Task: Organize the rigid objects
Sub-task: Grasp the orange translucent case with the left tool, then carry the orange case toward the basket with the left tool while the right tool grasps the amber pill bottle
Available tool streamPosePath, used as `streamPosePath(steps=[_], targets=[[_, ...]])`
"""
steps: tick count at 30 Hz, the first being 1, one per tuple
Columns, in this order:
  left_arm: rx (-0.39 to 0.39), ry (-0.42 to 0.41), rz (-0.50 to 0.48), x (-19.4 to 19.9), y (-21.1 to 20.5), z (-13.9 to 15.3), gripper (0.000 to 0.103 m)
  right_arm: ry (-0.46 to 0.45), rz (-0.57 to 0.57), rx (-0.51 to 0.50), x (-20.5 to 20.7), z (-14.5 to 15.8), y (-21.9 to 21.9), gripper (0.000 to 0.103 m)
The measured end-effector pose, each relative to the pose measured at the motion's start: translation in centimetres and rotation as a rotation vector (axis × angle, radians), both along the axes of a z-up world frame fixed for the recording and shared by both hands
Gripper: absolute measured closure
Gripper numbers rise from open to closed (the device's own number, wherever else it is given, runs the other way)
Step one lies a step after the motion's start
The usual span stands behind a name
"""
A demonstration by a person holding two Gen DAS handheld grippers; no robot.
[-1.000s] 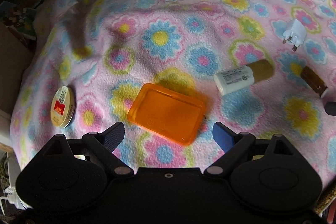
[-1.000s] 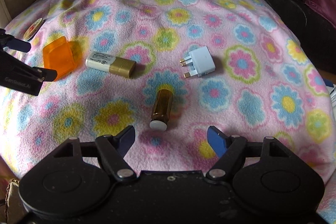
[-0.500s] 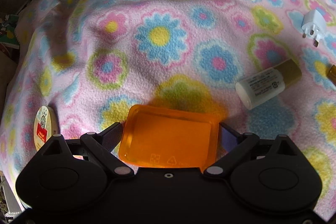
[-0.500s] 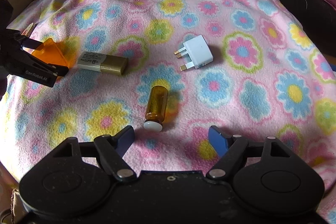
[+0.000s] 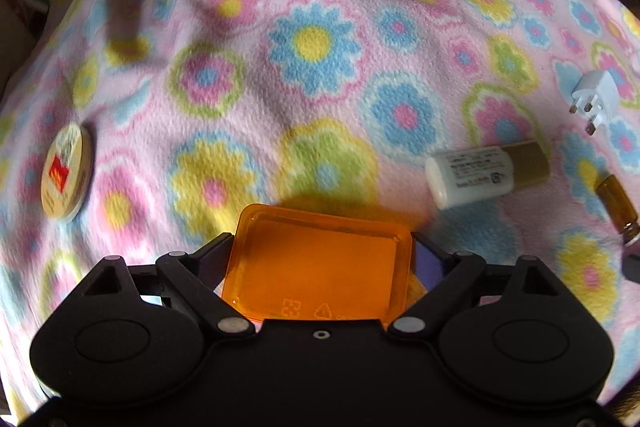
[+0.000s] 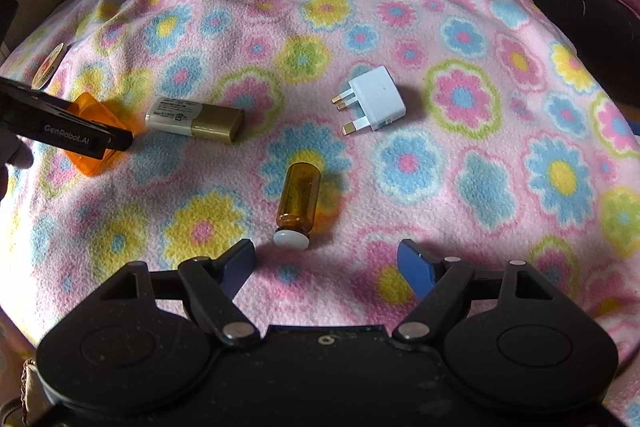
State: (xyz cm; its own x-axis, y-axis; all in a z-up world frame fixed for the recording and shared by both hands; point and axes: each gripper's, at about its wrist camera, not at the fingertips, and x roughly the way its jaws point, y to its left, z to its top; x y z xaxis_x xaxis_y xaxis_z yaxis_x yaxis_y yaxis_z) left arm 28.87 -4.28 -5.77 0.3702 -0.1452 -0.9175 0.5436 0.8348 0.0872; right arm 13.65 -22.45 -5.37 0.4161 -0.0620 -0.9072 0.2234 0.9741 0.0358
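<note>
Orange tray [image 5: 320,267] sits between the left gripper [image 5: 322,259] fingers, which flank its short ends on the flowered blanket [image 5: 312,99]; whether they're gripping it, I can't tell. Just beyond lies the white-and-gold case [image 5: 486,175]. Right gripper [image 6: 326,259], fingers spread wide, hovers by the amber bottle [image 6: 298,201], plug [image 6: 374,105] farther off.

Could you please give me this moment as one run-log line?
left gripper: shut on orange tray | right gripper: open, empty, near amber bottle | plug, battery pack: on blanket
</note>
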Motion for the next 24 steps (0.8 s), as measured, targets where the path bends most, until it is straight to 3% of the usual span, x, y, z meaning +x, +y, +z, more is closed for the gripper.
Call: streamPosePath(steps=[24], targets=[[0.001, 0.045, 0.123, -9.6, 0.4, 3.5, 0.016, -0.001, 0.040, -0.046, -0.5, 0.1, 0.8, 0.024]])
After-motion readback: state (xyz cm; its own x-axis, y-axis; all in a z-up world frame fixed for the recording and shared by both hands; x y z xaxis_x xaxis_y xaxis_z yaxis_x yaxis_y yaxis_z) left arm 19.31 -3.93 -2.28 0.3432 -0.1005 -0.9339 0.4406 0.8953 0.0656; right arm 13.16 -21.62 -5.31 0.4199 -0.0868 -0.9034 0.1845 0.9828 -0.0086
